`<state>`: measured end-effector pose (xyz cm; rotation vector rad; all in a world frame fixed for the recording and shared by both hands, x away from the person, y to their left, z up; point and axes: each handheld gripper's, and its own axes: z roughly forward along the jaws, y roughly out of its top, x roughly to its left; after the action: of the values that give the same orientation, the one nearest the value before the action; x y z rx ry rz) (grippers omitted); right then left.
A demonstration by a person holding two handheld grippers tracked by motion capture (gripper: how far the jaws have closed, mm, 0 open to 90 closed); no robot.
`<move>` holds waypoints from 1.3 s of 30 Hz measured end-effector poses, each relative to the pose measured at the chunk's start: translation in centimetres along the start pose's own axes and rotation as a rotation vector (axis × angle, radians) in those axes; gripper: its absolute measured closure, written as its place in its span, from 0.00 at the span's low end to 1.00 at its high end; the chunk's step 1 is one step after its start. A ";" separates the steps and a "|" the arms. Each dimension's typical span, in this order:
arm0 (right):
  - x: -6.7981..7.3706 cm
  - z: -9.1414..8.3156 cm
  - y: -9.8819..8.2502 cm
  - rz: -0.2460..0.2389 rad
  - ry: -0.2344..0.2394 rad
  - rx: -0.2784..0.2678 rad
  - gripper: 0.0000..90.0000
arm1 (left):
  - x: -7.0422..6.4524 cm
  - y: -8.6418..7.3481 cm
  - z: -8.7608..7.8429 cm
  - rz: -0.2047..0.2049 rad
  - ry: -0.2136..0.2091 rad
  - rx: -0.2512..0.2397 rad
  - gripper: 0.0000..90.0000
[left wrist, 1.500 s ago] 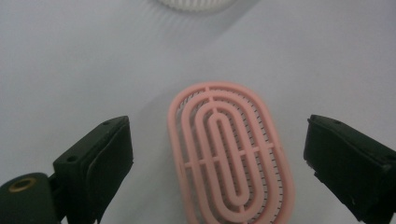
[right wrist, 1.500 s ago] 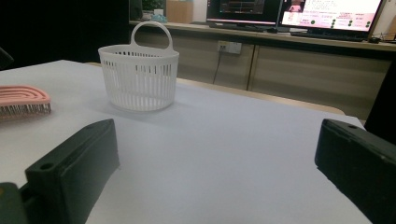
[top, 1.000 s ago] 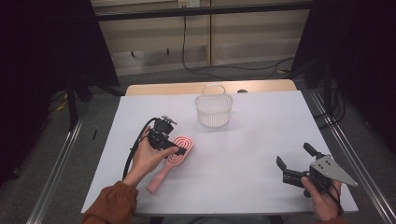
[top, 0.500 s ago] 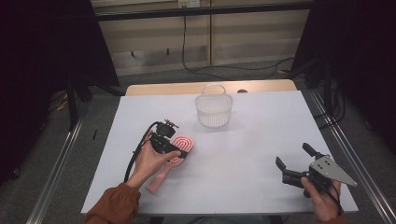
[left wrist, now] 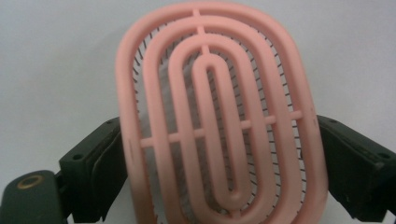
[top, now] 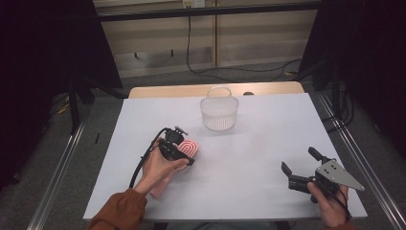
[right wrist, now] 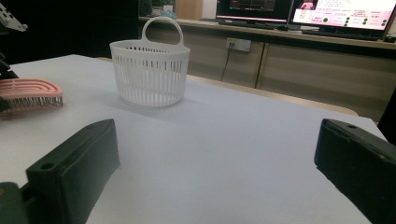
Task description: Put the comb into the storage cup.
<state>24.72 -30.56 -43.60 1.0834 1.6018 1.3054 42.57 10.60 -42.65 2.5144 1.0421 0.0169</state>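
Note:
A pink hairbrush (top: pixel 190 146) lies on the white table (top: pixel 249 143), its handle pointing toward the near edge under the person's left hand. My left gripper (top: pixel 179 151) sits over the brush head. Its jaws have just been closing, and in the left gripper view both black pads (left wrist: pixel 106 154) press the sides of the oval brush head (left wrist: pixel 219 116). At the table's near right, my right gripper (top: pixel 299 161) is held open with nothing between its jaws (right wrist: pixel 219 135). It points across the table toward the brush (right wrist: pixel 29 89).
A white slotted basket (top: pixel 219 115) with a loop handle stands upright at the far middle of the table, also seen ahead in the right gripper view (right wrist: pixel 149 74). Metal rails run along both sides of the table. A wooden strip edges the far side.
The left hand has shifted slightly over the brush head and the left jaws have closed in on it. The right gripper has stayed put.

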 end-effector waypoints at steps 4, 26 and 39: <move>0.0 0.0 0.0 0.000 -0.003 -0.002 0.00 | 0.0 0.0 0.2 -0.014 -0.005 0.002 0.13; 0.0 0.0 -0.1 0.001 0.004 0.003 0.00 | -0.2 -0.1 0.1 -0.031 -0.015 -0.005 0.21; 0.0 0.1 -0.1 0.002 0.003 0.003 0.00 | -0.1 -0.2 -0.3 -0.059 -0.017 -0.019 0.22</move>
<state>24.78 -30.53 -43.68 1.0857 1.6053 1.3069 42.36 10.73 -42.45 2.4621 1.1035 -0.0111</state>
